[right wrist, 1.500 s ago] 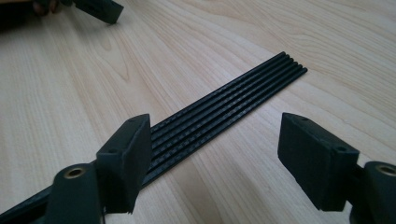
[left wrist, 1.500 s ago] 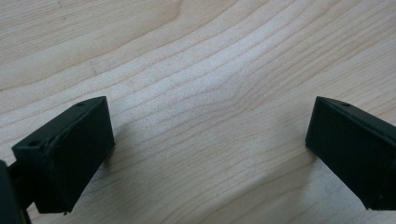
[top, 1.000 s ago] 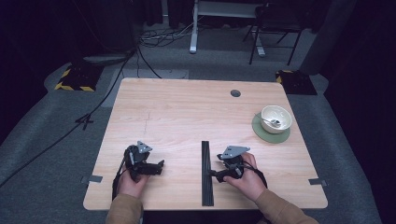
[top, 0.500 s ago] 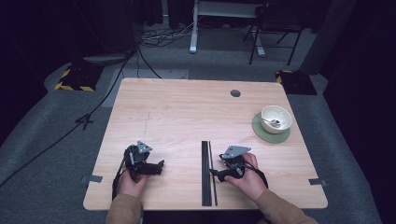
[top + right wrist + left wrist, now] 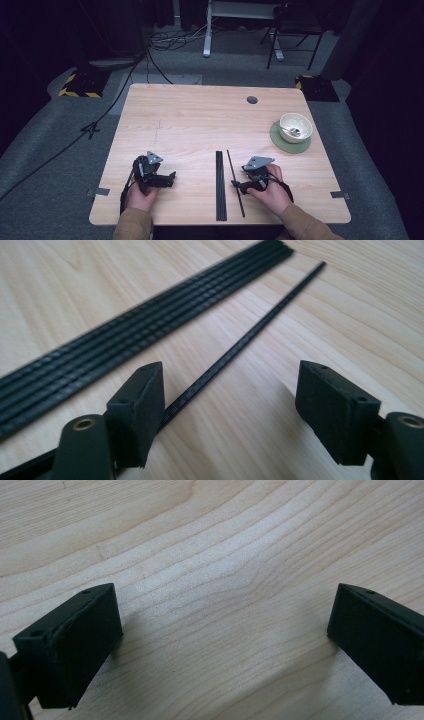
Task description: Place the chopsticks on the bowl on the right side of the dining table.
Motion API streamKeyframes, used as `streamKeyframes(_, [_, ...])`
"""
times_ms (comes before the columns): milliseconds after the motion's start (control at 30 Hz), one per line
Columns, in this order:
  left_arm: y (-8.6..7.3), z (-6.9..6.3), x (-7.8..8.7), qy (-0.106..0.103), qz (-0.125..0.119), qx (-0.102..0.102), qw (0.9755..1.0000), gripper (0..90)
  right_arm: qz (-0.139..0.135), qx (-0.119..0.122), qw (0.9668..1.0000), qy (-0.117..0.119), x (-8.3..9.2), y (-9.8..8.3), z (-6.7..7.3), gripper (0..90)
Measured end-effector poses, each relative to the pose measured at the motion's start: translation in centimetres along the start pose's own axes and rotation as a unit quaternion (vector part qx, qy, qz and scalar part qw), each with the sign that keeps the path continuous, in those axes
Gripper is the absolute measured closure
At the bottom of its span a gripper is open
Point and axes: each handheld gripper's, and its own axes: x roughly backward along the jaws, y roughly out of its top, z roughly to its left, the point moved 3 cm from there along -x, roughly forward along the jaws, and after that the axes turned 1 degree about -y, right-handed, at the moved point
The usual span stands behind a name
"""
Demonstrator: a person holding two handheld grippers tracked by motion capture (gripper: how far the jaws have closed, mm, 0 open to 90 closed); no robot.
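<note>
Lying lengthwise toward the table's far edge — loose black rod point(image 5: 240, 345) between right gripper point(image 5: 230, 405) — jaws spread.

Far right of the table point(image 5: 200, 115) there's a white bowl point(image 5: 295, 127) with a spoon point(image 5: 289, 129) in it, sitting on a round green mat point(image 5: 290, 143). There's a small dark grommet point(image 5: 252, 100) near the back edge. Bits of grey tape point(image 5: 340, 194) stick out at the front corners. Behind the table, cables point(image 5: 175, 42) trail over grey carpet, a yellow-black striped plate point(image 5: 78, 84) lies back left, and a chair point(image 5: 295, 30) stands back right.
</note>
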Motion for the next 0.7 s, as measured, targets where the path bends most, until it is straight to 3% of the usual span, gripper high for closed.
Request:
streamKeyframes(400, [0.0, 0.0, 0.0, 0.000, 0.000, 0.000, 1.0000, 1.2, 0.007, -0.026, 0.9992, -0.030, 1.9, -1.4, -3.5, 33.6])
streamKeyframes(533, [0.0, 0.0, 0.0, 0.000, 0.000, 0.000, 1.0000, 1.2, 0.031, -0.055, 0.9964, -0.057, 2.7, -1.9, -5.3, 48.6])
streamKeyframes(700, [0.0, 0.0, 0.0, 0.000, 0.000, 0.000, 1.0000, 1.2, 0.033, -0.077, 0.9948, -0.058, 3.4, -1.9, -6.5, 58.1])
